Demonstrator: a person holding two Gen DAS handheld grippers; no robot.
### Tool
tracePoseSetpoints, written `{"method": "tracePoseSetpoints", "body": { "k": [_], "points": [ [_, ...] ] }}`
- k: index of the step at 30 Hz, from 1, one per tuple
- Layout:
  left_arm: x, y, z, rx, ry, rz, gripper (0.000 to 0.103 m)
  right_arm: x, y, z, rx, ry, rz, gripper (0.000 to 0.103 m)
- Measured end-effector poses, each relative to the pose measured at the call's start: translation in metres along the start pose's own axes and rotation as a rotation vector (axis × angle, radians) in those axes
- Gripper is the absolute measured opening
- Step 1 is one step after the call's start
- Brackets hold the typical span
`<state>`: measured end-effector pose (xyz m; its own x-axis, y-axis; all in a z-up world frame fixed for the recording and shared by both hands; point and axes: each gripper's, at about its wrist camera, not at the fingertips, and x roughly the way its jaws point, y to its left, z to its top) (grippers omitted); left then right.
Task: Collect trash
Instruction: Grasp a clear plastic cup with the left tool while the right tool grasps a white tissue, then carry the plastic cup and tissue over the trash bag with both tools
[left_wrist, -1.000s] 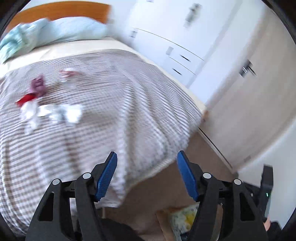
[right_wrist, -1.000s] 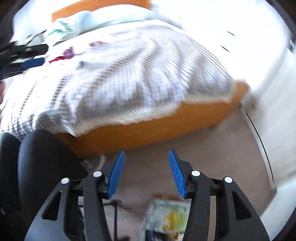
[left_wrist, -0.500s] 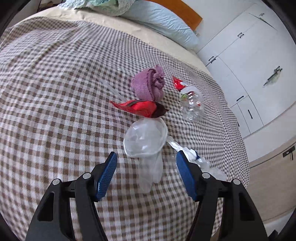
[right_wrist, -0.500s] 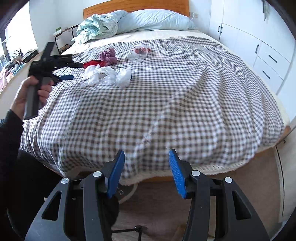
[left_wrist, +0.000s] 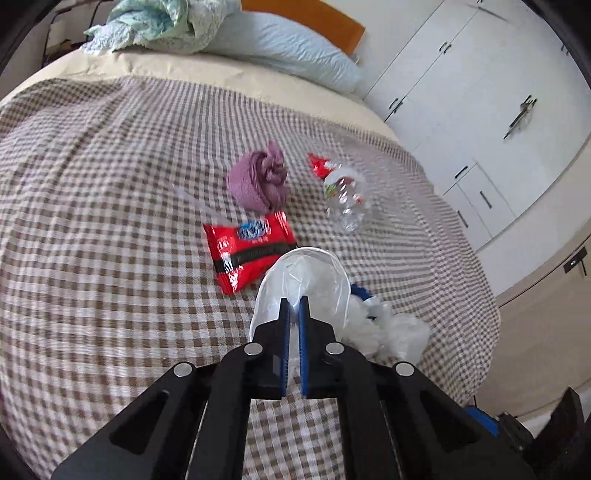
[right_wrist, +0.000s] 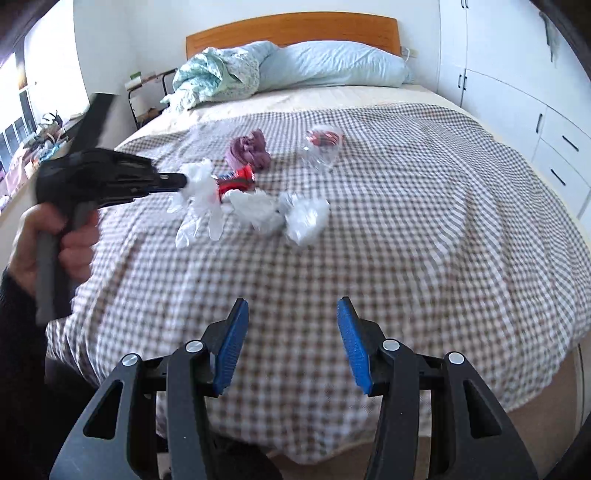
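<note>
My left gripper is shut on a clear plastic glove and holds it just above the checked bedspread; it also shows in the right wrist view with the glove hanging from it. A red snack wrapper, a purple rolled cloth, a crushed clear bottle and crumpled white plastic lie on the bed. My right gripper is open and empty above the foot of the bed.
The checked bedspread covers the bed, with pillows and a wooden headboard at the far end. White wardrobes and drawers stand along the right side. A cluttered shelf is at the left.
My left gripper has closed on the plastic glove and lifted it off the bed. The red wrapper now lies flat and exposed. My right gripper has moved closer over the bed.
</note>
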<state>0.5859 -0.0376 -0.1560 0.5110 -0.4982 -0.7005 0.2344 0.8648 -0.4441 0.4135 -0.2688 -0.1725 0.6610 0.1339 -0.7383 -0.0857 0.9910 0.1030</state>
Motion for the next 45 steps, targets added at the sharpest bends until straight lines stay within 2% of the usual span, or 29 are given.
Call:
{"method": "tracePoseSetpoints", "body": {
  "k": [2,4,7,9,10,13,17,19,20,23,28,30,33,37,41,45],
  "points": [
    [-0.027,0.003,0.006,-0.003,-0.069,-0.013,0.001,0.01,0.005,0.011,0.009,-0.009,0.019,0.049],
    [-0.046,0.014,0.012,-0.023,-0.128,0.009,0.002,0.019,0.014,0.021,-0.006,-0.01,0.023,0.049],
    [-0.054,0.041,0.018,-0.033,-0.182,0.091,0.002,0.032,0.038,0.035,-0.09,-0.017,0.026,0.049],
    [-0.053,0.058,0.017,-0.045,-0.198,0.198,0.002,0.048,0.055,0.046,-0.166,0.002,0.024,0.049],
    [-0.053,0.064,0.016,-0.042,-0.205,0.209,0.002,0.055,0.062,0.049,-0.202,0.005,0.011,0.049],
    [-0.053,0.075,0.016,-0.05,-0.206,0.173,0.002,0.089,0.076,0.065,-0.291,0.031,-0.042,0.049],
    [-0.053,0.074,0.005,-0.035,-0.194,0.155,0.002,0.141,0.079,0.083,-0.311,0.112,-0.074,0.047],
    [-0.049,0.072,0.004,-0.023,-0.19,0.154,0.002,0.16,0.08,0.083,-0.353,0.163,-0.082,0.015],
    [-0.049,0.071,0.002,-0.013,-0.192,0.156,0.002,0.164,0.082,0.084,-0.372,0.172,-0.105,0.011],
    [-0.056,0.061,-0.001,0.048,-0.215,0.136,0.002,0.135,0.082,0.098,-0.368,0.084,-0.09,0.011],
    [-0.07,0.044,-0.011,0.06,-0.223,0.087,0.002,0.059,0.045,0.129,-0.153,-0.027,0.065,0.011],
    [-0.079,0.032,-0.013,0.065,-0.235,0.087,0.002,0.03,0.031,0.13,-0.108,-0.052,0.089,0.011],
    [-0.097,0.007,-0.017,0.072,-0.24,0.047,0.002,-0.005,0.016,0.121,-0.108,-0.08,0.046,0.011],
    [-0.118,-0.043,-0.033,0.153,-0.238,0.025,0.002,-0.056,-0.025,0.092,-0.069,-0.098,-0.037,0.011],
    [-0.138,-0.097,-0.051,0.202,-0.208,-0.045,0.002,-0.119,-0.078,0.05,-0.006,-0.116,-0.114,0.011],
    [-0.153,-0.167,-0.081,0.334,-0.188,-0.099,0.002,-0.185,-0.127,-0.006,0.069,-0.131,-0.193,0.011]
  ]
}}
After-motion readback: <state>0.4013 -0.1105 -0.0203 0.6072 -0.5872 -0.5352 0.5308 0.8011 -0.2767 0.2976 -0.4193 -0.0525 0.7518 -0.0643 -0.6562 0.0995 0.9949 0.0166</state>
